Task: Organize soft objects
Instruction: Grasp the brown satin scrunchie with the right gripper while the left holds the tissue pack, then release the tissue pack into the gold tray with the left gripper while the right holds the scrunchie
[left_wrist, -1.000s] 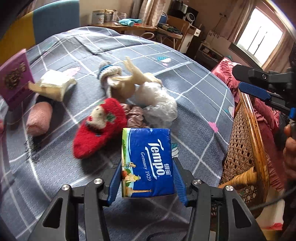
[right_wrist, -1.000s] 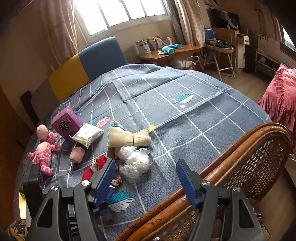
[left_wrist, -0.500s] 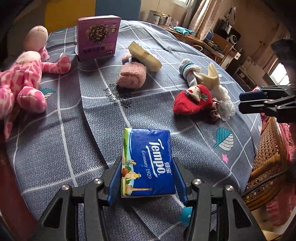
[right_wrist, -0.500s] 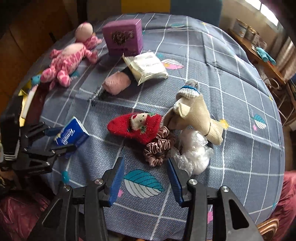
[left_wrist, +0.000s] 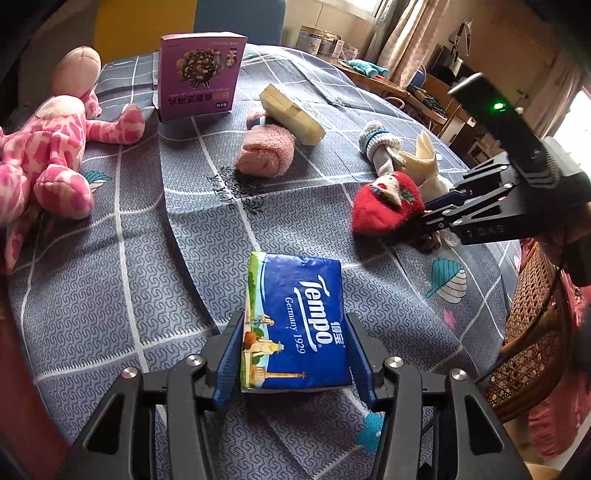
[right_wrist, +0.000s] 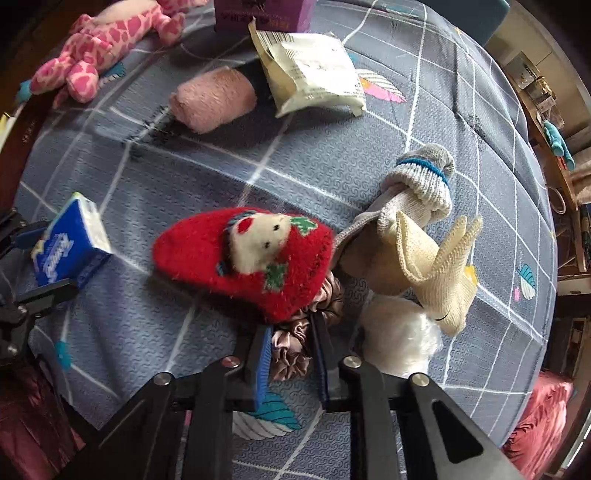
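Observation:
My left gripper (left_wrist: 293, 350) is shut on a blue Tempo tissue pack (left_wrist: 293, 321), held low over the grey checked bedspread (left_wrist: 110, 295); the pack also shows in the right wrist view (right_wrist: 68, 242). My right gripper (right_wrist: 291, 350) is closed around a brown satin scrunchie (right_wrist: 291, 350) that lies partly under a red fuzzy Christmas sock (right_wrist: 243, 258). The right gripper shows in the left wrist view (left_wrist: 428, 216) beside the red sock (left_wrist: 386, 203). Beside the scrunchie lie a grey sock (right_wrist: 417, 184), a cream knitted glove (right_wrist: 439, 269) and a clear plastic bag (right_wrist: 399, 339).
A pink rolled towel (right_wrist: 214, 99), a cream packet (right_wrist: 314, 70), a purple box (left_wrist: 199, 74) and a pink spotted plush toy (left_wrist: 48, 147) lie farther back. A wicker chair (left_wrist: 532, 332) stands at the bed's right edge. A desk (left_wrist: 373, 77) is behind.
My right gripper dropped to the pile and closed around the brown scrunchie. My left gripper, still holding the tissue pack, swung left from the pile toward the plush toy side, then steadied.

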